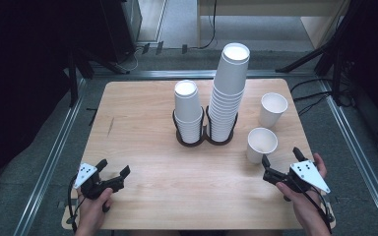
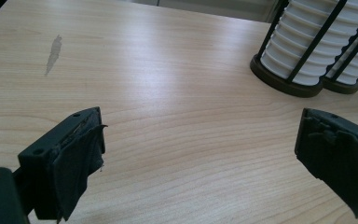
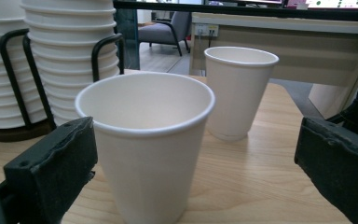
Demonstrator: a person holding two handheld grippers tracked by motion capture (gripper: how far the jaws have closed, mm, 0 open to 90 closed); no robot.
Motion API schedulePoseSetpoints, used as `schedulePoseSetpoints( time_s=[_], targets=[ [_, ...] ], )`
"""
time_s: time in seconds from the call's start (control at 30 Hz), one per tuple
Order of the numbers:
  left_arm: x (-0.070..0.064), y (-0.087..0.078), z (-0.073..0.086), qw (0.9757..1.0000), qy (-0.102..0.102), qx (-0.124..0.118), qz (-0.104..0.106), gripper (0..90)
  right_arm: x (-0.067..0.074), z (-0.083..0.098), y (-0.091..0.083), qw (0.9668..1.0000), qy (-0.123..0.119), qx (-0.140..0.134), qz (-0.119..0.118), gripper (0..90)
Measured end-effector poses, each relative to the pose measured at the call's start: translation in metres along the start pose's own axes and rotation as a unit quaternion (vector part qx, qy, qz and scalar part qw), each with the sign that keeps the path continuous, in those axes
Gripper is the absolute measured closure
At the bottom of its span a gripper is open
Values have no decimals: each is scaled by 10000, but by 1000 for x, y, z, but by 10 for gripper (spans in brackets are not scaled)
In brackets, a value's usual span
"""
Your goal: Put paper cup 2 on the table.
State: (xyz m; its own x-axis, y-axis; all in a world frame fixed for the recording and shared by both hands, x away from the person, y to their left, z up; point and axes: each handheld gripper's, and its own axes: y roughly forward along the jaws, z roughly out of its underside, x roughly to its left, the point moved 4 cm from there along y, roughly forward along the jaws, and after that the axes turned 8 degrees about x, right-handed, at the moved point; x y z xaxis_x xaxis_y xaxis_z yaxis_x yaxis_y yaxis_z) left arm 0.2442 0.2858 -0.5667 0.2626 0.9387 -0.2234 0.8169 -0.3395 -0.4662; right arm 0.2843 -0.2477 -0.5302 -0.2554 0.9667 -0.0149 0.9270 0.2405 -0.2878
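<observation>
Second cup (image 1: 273, 109) and stacked cups (image 1: 229, 93) flank nearest cup (image 1: 261, 144).

Bare table (image 1: 142, 128) lies open along the left edge; cup stacks (image 1: 211, 105) (in holders) block mid-table, two loose cups (image 1: 267, 128) crowd the right edge.

- Light wooden surface (image 1: 142, 142), a grey scuff mark (image 2: 52, 55) seen on its left part.
- Short stack of white paper cups (image 1: 187, 112) held upright in a black wire holder (image 1: 190, 136), mid-surface.
- Tall stack of cups (image 1: 228, 93) set in a second holder (image 1: 220, 138), touching the first on its right.
- Second single cup (image 1: 272, 109) stood upright near the far right edge, apart from the stacks.
- Metal rail frame (image 1: 54, 157) seen around the surface, on grey floor.
- Cables (image 1: 315, 98) lying at the far right.
- Grey chair (image 3: 163, 30) and a pale desk (image 3: 284, 37) visible in the background.
</observation>
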Motion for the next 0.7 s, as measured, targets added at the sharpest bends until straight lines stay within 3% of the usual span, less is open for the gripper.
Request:
schedulePoseSetpoints(
  time_s=[0.5,0.6,0.7],
  targets=[
    [-1,1,0,10000,20,3,-13,16,-34,18,-13,9987,-107,185,453,0],
    [-1,1,0,10000,22,1,-13,16,-43,22,-12,9971,-193,288,676,0],
    [-1,1,0,10000,39,7,-13,16,-49,26,-9,9966,-132,362,725,0]
  ],
)
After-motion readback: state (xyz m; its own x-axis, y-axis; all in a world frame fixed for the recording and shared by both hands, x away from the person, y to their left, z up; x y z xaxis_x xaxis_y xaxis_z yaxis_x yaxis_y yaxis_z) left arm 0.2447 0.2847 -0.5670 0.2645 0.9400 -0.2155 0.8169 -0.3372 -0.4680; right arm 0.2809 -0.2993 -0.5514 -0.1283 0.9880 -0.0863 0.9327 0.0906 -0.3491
